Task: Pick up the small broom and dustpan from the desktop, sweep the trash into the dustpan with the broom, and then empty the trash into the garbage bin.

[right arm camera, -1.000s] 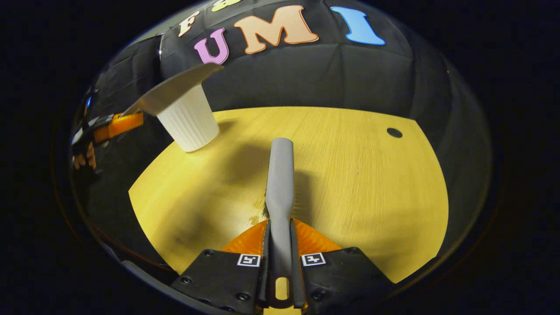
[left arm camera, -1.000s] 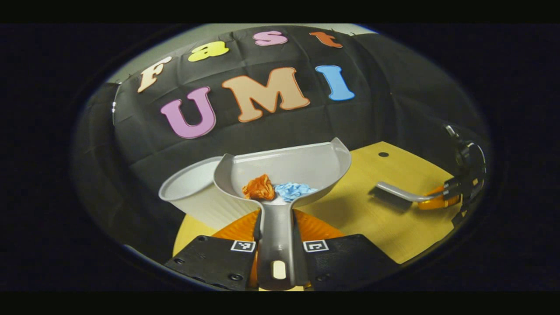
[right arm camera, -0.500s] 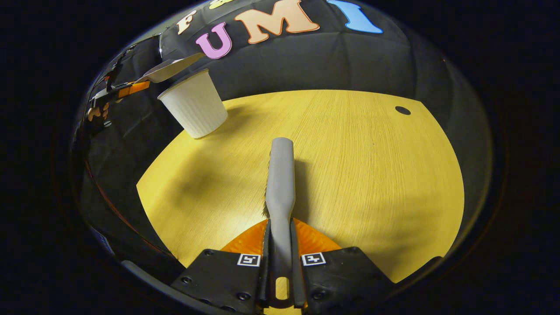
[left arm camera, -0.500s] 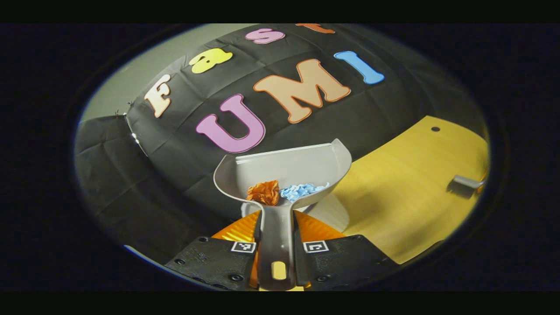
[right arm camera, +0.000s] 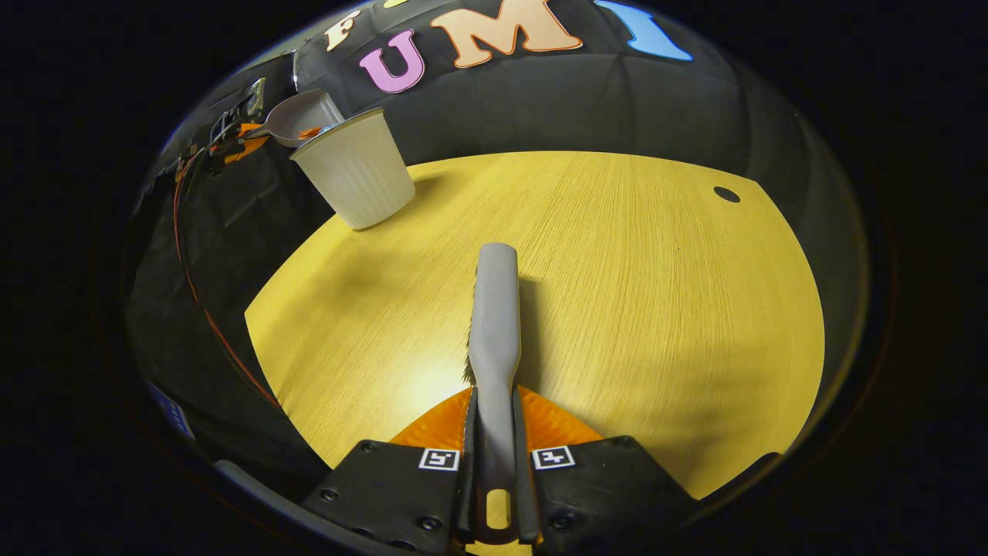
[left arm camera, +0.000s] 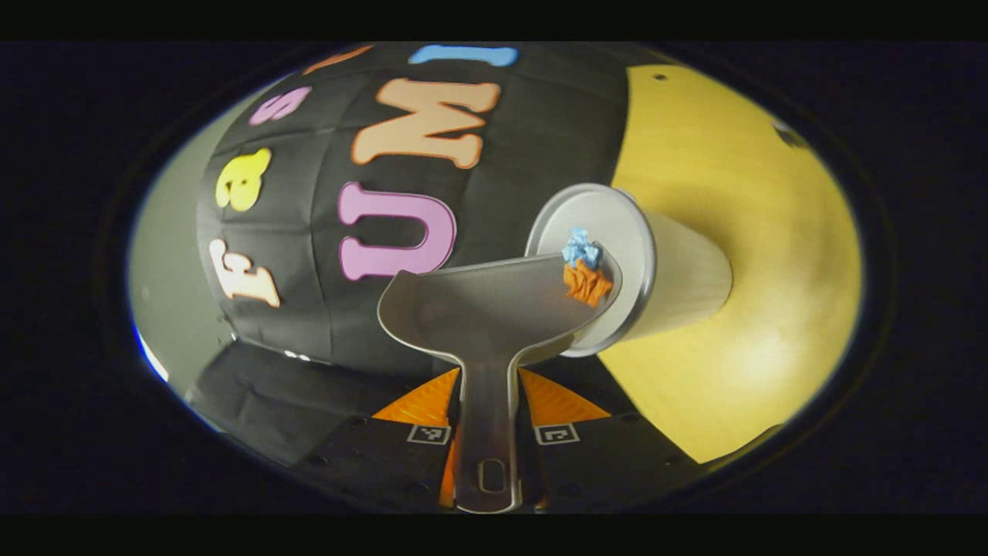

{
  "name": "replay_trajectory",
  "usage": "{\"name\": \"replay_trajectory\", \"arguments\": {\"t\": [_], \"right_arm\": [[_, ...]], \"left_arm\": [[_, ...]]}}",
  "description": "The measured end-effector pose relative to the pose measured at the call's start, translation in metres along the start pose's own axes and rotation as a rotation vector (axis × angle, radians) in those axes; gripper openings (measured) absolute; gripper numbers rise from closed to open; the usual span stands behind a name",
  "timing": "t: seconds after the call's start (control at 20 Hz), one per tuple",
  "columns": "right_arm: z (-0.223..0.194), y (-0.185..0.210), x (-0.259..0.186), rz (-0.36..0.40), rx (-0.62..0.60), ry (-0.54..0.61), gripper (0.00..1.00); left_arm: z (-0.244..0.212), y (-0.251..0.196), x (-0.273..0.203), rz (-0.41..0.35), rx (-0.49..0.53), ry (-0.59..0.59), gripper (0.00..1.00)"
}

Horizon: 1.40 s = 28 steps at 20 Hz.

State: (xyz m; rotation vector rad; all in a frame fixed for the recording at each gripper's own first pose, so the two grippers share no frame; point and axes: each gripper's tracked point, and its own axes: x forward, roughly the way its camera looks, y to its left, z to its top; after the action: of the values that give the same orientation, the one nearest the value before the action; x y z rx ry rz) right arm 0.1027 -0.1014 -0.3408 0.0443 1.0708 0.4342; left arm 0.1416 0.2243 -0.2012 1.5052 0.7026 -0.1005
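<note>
Fingers of our left gripper [left arm camera: 485, 432] pinch the grey plastic dustpan [left arm camera: 486, 309] rolled sideways over the white ribbed garbage bin [left arm camera: 641, 266] so the crumpled orange and blue paper trash [left arm camera: 584, 270] slides in, while our right gripper [right arm camera: 495, 463] fingers clamp the small grey broom [right arm camera: 494, 309] low above the yellow wooden surface [right arm camera: 656, 309], out of the way.

**Count of things on and over the desk**

One dustpan [left arm camera: 478, 309], one broom [right arm camera: 495, 309], one garbage bin [left arm camera: 656, 266], two paper scraps: one blue [left arm camera: 577, 249], one orange [left arm camera: 585, 283]. Two grippers: left [left arm camera: 484, 432], right [right arm camera: 495, 455]. One desk [right arm camera: 617, 309].
</note>
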Motion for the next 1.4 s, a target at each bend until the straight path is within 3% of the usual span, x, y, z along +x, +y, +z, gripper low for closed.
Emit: {"name": "replay_trajectory", "arguments": {"t": [0.15,0.3,0.45,0.65,0.95,1.1,1.25,1.4], "right_arm": [[0.0,0.001,0.0,0.002,0.001,-0.002,0.19],[0.001,0.001,0.001,0.002,-0.005,-0.004,0.19],[0.002,0.001,-0.001,0.003,-0.005,-0.005,0.19],[0.002,0.003,-0.001,0.002,0.001,-0.005,0.19],[0.003,0.006,-0.002,0.013,0.005,-0.004,0.19],[0.002,0.006,-0.003,0.016,0.015,-0.01,0.19],[0.003,0.009,-0.007,-0.002,0.047,-0.028,0.19],[0.006,0.007,-0.011,-0.026,0.065,-0.039,0.19]], "left_arm": [[-0.007,0.007,-0.003,0.033,0.198,0.012,0.27],[-0.01,0.007,-0.004,0.022,0.177,0.019,0.26],[-0.009,-0.004,-0.007,-0.022,0.0,0.014,0.24],[0.005,-0.023,-0.012,-0.086,-0.343,-0.017,0.25],[0.057,-0.034,-0.04,-0.119,-0.787,-0.099,0.24],[0.094,-0.055,-0.062,-0.172,-0.937,-0.158,0.24],[0.146,-0.09,-0.091,-0.282,-1.048,-0.218,0.24],[0.186,-0.119,-0.114,-0.347,-1.097,-0.267,0.25]]}}
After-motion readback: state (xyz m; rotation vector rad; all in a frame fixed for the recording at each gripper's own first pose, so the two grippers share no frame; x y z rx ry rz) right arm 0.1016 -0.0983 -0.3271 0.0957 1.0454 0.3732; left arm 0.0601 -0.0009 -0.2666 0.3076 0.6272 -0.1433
